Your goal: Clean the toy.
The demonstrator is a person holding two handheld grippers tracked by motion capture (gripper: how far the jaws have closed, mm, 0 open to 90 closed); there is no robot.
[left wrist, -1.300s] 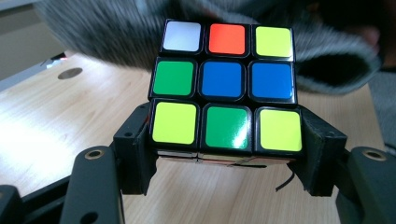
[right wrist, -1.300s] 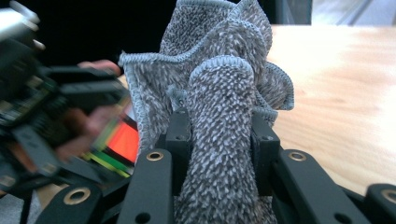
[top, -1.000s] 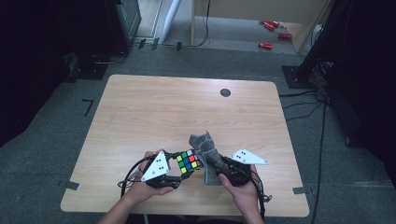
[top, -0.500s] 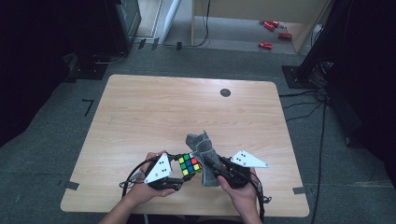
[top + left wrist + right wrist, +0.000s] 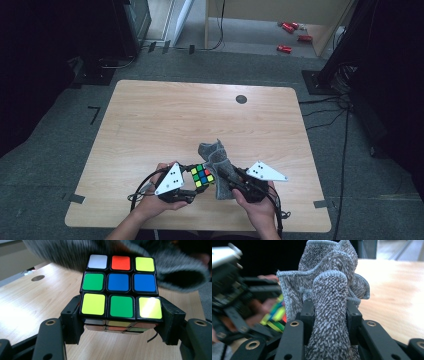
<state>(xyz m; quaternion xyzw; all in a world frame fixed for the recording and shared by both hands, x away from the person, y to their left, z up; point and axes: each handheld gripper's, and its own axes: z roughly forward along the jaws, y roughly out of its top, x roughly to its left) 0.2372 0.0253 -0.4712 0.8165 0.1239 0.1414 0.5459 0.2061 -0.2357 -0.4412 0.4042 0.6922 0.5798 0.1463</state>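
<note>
Grey cloth: a fuzzy microfibre cloth (image 5: 329, 302) stands bunched upright in the right gripper (image 5: 235, 182), its folds rising above the jaws and leaning toward the cube.
Right jaws: closed on a thick fold of the cloth, pads pressing it from both sides, as the right gripper view shows.
Cube: a scrambled puzzle cube (image 5: 120, 288) sits in the left gripper (image 5: 192, 187), lifted above the table near its front edge, in front of the person.
Left jaws: clamped on the bottom layer of the cube from two opposite sides; the face toward the camera shows yellow, green, blue, white and red-orange tiles.
Cube and cloth: in the left gripper view the cloth hangs over the top and right of the cube; from the high view the two look touching or just beside each other, and I cannot tell which.
Table: light wooden table (image 5: 165, 120) with a small dark round disc (image 5: 241, 99) far from the hands.
Work in hand: judged to be wiping the cube with the cloth.
Done: both things are picked up and brought together.
Left: most of the wiping, probably; how many faces are already wiped cannot be told. The cube would need turning in the jaws to reach its covered sides.
</note>
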